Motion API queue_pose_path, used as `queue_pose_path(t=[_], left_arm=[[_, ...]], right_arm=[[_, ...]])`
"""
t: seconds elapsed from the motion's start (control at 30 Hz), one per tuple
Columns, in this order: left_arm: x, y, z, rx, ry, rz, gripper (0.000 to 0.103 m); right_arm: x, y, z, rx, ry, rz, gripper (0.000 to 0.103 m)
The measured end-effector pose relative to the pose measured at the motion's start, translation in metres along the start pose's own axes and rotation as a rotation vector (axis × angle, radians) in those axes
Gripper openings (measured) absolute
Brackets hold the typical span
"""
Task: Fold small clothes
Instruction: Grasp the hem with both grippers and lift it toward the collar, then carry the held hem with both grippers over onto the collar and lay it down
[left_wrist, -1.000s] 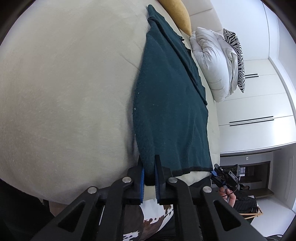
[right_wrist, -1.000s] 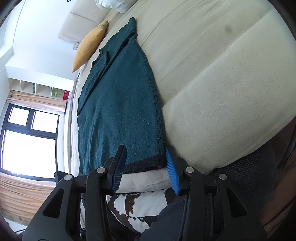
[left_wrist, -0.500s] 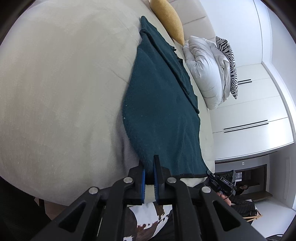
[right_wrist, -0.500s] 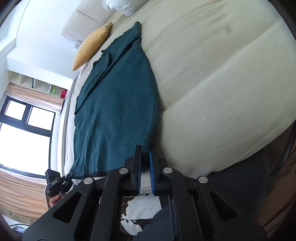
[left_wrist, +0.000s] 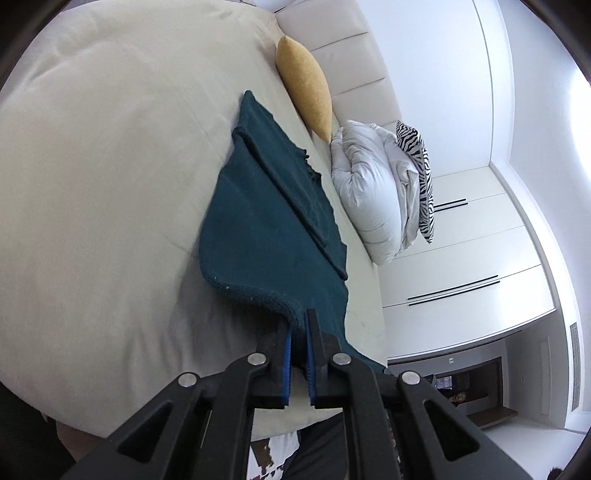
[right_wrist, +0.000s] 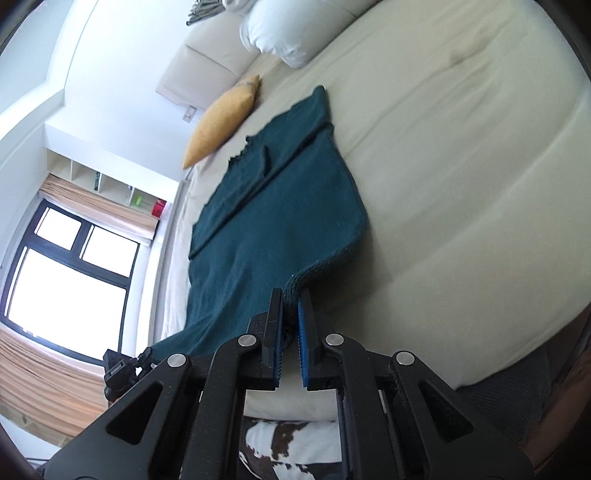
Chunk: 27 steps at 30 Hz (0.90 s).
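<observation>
A dark teal knit garment (left_wrist: 273, 221) lies lengthwise on a cream bed (left_wrist: 110, 184), its sleeves folded in over the body. My left gripper (left_wrist: 300, 325) is shut on one bottom hem corner and holds it lifted off the bed. My right gripper (right_wrist: 291, 299) is shut on the other hem corner of the garment (right_wrist: 266, 221), also raised. The hem between the two corners hangs in a curve, and the far collar end still rests on the bed (right_wrist: 461, 166).
A mustard cushion (left_wrist: 306, 86) and a white duvet (left_wrist: 373, 192) with a zebra pillow (left_wrist: 421, 173) lie at the headboard. White wardrobes (left_wrist: 480, 266) stand on one side, a window (right_wrist: 62, 273) on the other. A cowhide rug (right_wrist: 291, 443) lies below the bed edge.
The right gripper closed on its hem corner. Both grippers have lifted the hem off the bed and carried it toward the headboard.
</observation>
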<state>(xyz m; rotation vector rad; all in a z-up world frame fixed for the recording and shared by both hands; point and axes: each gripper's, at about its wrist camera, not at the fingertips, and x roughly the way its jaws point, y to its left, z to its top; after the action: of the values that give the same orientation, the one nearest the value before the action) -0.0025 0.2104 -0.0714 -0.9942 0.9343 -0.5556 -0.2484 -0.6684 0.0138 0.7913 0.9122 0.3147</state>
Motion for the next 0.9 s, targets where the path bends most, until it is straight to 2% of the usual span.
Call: queue_pose_path(t=[0.2, 0.37, 0.6, 0.9], left_arm=[[0.002, -0.008, 0.035, -0.017, -0.037, -0.065, 0.008], [0.014, -0.006, 0.065, -0.054, -0.06, -0.089, 0.008], [0.048, -0.018, 0.122, -0.048, -0.099, -0.059, 0.008], [0.108, -0.034, 0.193, -0.008, -0.129, 0.004, 0.008]], right_arm=[[-0.004, 0.017, 0.027, 0.012, -0.08, 0.016, 0.006], [0.011, 0.037, 0.065, -0.015, -0.114, 0.008, 0.006], [0.055, 0.059, 0.136, -0.03, -0.174, 0.008, 0.006], [0.135, 0.067, 0.221, -0.039, -0.201, -0.059, 0.006]])
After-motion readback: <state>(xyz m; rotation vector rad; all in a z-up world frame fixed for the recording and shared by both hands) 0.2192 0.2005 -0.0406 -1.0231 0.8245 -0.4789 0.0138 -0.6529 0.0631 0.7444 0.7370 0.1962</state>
